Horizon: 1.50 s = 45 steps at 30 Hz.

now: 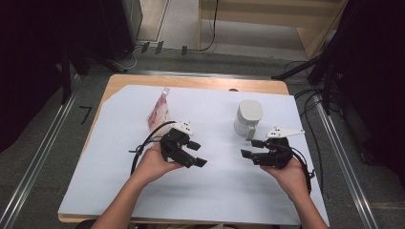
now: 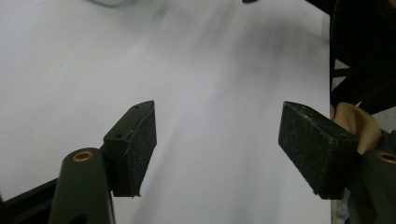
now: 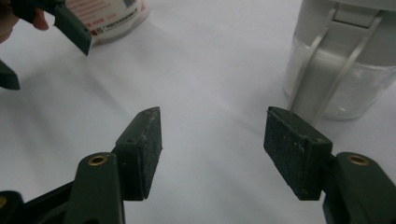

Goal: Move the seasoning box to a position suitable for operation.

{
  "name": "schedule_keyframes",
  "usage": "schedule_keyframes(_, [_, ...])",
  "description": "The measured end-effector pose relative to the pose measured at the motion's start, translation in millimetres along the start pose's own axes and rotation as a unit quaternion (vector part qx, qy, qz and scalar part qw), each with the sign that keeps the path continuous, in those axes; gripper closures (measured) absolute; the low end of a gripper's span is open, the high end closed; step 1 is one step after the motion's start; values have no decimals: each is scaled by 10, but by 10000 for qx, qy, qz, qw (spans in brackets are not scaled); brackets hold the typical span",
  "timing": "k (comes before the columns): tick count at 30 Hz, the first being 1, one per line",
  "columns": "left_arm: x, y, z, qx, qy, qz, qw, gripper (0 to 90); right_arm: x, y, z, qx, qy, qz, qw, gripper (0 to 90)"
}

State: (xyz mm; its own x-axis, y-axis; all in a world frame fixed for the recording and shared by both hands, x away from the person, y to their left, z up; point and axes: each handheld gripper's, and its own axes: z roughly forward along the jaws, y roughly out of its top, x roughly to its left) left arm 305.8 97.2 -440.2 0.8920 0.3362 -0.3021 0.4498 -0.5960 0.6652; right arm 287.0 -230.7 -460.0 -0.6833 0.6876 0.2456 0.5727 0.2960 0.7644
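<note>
- The white sheet (image 1: 210,191) covers the wooden table; take the white jug (image 1: 248,118) standing on it as the landmark for everything else.
- Nearest the person, the left gripper (image 1: 197,153) is held above the sheet, on the near side of the jug and well apart from it toward the left. Its jaws stand wide with nothing between them; in the left gripper view (image 2: 217,140) bare white sheet lies in the gap.
- The right gripper (image 1: 252,148) hangs just on the near side of the jug, slightly to the right of it, not touching it. Its jaws are also spread wide and empty, pointing left toward the other gripper.
- In the right gripper view (image 3: 212,140) the jug (image 3: 343,60) rises just past the right-hand jaw: a pale lid and handle over a clear body.
- Farther back, left of the jug, a red-and-white pouch (image 1: 158,113) stands on the sheet, just behind the left gripper; the right gripper view shows its printed lower edge (image 3: 112,16).
</note>
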Motion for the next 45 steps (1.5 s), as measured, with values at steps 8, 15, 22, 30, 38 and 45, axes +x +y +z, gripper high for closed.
schedule_keyframes(8, [25, -7, -38, 40, 176, -51, 9998, 341, 41, -8, 57, 96, -8, -81, 9999, 365])
schedule_keyframes(15, [32, -18, 4, 74, 71, -83, 9999, 384, -5, -23, 83, 167, 2, -35, 9999, 376])
schedule_keyframes(22, [26, -52, -22, 57, 76, -176, 9998, 394, -6, -66, 87, 238, -38, 12, 9997, 404])
schedule_keyframes(30, [-23, -53, -16, 53, 40, -64, 10000, 386, 19, -79, 62, 145, -159, 25, 9998, 413])
schedule_keyframes(38, [-25, -55, -5, 99, 56, -34, 9999, 384, -10, -68, 60, 129, -298, 97, 9994, 379])
schedule_keyframes(45, [-27, -61, -10, 49, 17, -46, 10000, 377, -115, 49, 30, -94, -589, 243, 9979, 294])
